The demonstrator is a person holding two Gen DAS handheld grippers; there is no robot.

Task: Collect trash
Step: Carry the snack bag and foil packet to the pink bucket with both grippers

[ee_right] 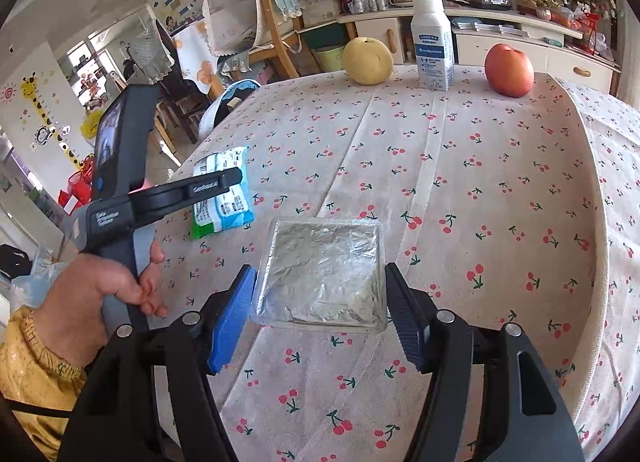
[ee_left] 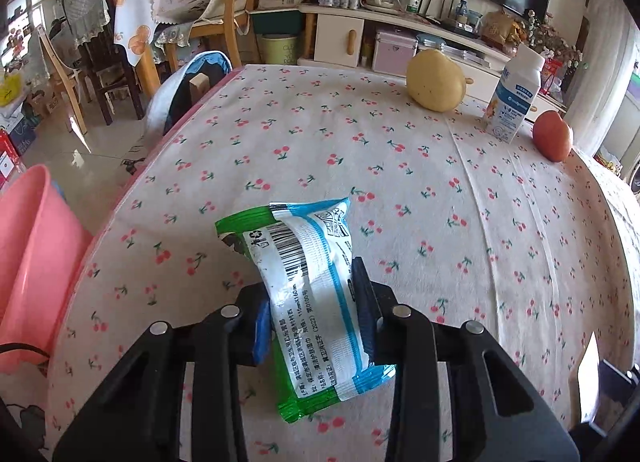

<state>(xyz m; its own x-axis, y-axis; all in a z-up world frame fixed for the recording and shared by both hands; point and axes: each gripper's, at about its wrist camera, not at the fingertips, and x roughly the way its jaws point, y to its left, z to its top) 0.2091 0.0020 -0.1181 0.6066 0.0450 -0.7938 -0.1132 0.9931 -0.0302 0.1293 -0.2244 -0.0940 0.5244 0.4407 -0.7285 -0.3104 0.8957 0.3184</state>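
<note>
**Left wrist view: one wrapper caught, one tray waiting**

Left wrist view shows my left claw squeezed tight on the wipes packet, so it cannot slip; the pink bucket sits just beside the bench, a likely home for trash; my right claw is spread wide around the foil tray, one finger on each side, ready to pinch; the pear, milk bottle and apple stand far back, out of the way.

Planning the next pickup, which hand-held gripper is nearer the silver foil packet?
Right. The right hand-held gripper straddles the foil packet; the left hand-held gripper holds the wipes packet off to its left.
</note>
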